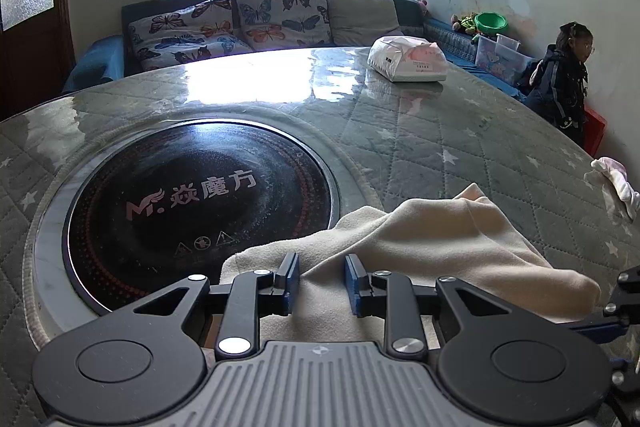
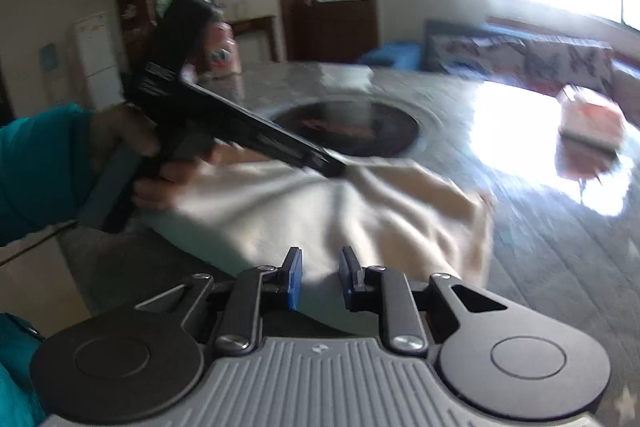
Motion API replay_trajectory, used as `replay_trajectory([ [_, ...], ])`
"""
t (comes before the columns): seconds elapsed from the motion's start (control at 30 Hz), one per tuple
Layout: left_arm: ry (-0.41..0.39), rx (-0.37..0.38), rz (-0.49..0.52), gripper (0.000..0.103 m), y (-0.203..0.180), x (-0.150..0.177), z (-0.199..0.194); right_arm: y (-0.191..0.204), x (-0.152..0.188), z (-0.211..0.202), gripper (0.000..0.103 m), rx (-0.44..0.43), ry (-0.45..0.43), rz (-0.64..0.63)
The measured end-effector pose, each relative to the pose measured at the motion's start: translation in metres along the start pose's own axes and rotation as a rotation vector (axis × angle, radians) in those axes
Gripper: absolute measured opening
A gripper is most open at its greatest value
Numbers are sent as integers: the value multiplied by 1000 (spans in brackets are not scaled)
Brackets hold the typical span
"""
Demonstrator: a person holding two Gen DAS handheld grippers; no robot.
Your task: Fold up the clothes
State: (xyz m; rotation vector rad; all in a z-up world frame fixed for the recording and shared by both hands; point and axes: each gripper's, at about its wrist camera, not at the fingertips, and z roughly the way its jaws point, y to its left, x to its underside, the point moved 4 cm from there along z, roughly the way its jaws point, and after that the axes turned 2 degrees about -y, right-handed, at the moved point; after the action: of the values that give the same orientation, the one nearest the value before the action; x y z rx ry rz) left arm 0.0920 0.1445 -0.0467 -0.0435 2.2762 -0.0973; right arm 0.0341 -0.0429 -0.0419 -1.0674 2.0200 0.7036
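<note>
A cream fleece cloth [image 1: 440, 239] lies bunched on the table next to the round hob. My left gripper [image 1: 322, 281] has a fold of the cloth between its blue pads and is shut on it. In the right wrist view the left gripper [image 2: 336, 167] comes in from the left, held by a hand [image 2: 152, 155] in a teal sleeve. Its tip sits on the cream cloth [image 2: 320, 203], and creases spread out from it. My right gripper [image 2: 320, 277] is shut on the cloth's near edge, with fabric pulled up between its pads. This view is blurred.
A black round hob [image 1: 200, 195] is set into the quilt-covered table [image 1: 460, 147]. A white tissue pack [image 1: 408, 61] lies at the far side and a small white-pink cloth [image 1: 612, 183] at the right edge. A child [image 1: 564, 83] stands by the wall. A sofa [image 1: 240, 23] stands behind.
</note>
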Motion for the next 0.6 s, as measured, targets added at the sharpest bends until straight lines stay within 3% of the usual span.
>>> replay_trajectory([
  [0.13,-4,-1,9,29,-1,1,-2,-9,0,-13,19,-9,2,38],
  [0.3,-26,2,19,31,-6,0,-11,-30,-13,-23,20,14,-64,107],
  [0.5,-64,80,54,31,-29,8,-38,-54,-5,-4,17,68,10,141],
  [0.6,-73,125,80,31,-44,15,-49,-60,-8,-8,16,71,1,144],
])
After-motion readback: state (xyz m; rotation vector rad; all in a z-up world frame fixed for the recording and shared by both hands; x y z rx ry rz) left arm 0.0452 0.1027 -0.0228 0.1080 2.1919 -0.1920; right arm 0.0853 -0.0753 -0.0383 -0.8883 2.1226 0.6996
